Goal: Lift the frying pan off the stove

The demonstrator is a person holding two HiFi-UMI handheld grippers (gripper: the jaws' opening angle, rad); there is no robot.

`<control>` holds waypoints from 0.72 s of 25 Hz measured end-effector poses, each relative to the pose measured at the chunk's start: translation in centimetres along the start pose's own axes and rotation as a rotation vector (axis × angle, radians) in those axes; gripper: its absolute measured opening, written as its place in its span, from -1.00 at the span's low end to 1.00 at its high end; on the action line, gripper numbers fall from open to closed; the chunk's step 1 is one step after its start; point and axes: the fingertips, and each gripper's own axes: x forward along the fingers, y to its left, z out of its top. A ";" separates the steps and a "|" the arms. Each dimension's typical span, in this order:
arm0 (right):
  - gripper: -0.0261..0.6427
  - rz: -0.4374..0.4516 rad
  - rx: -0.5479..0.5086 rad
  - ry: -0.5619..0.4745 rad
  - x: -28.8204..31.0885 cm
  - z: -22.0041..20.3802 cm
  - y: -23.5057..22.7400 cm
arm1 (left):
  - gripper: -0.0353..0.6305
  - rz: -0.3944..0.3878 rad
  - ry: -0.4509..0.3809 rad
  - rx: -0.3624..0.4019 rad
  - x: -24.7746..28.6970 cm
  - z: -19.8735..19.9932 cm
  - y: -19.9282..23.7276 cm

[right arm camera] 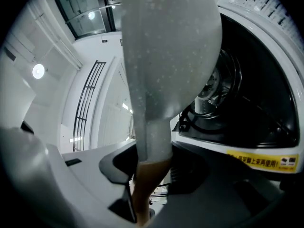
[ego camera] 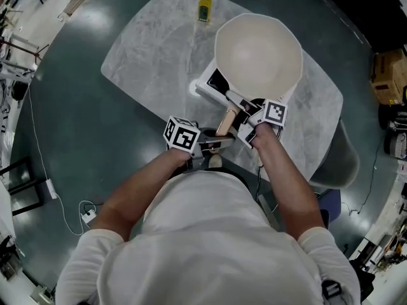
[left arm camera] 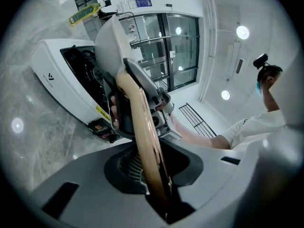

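**Both grippers locked on the pan handle**

Low centre, my left gripper (ego camera: 213,145) is clamped tight on the end of the wooden handle (ego camera: 226,121). Just beyond, my right gripper (ego camera: 247,129) pinches it near the bowl. The frying pan (ego camera: 257,56) is over the white stove (ego camera: 205,84), upper centre. A yellow bottle (ego camera: 204,5) stands at the top.

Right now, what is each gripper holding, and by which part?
Both clamp the wooden handle of the cream frying pan: left gripper near its end, right gripper farther up.
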 end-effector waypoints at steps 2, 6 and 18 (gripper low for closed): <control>-0.42 0.004 -0.015 -0.004 0.0 0.1 1.0 | -0.60 -0.006 0.002 0.010 -0.2 0.3 -0.8; -0.43 0.023 -0.059 0.001 0.9 0.3 3.9 | -0.61 -0.006 0.001 0.052 -1.5 1.5 -2.2; -0.42 0.113 -0.114 0.065 5.2 -1.7 10.7 | -0.61 0.035 -0.038 0.104 -7.4 3.8 -6.7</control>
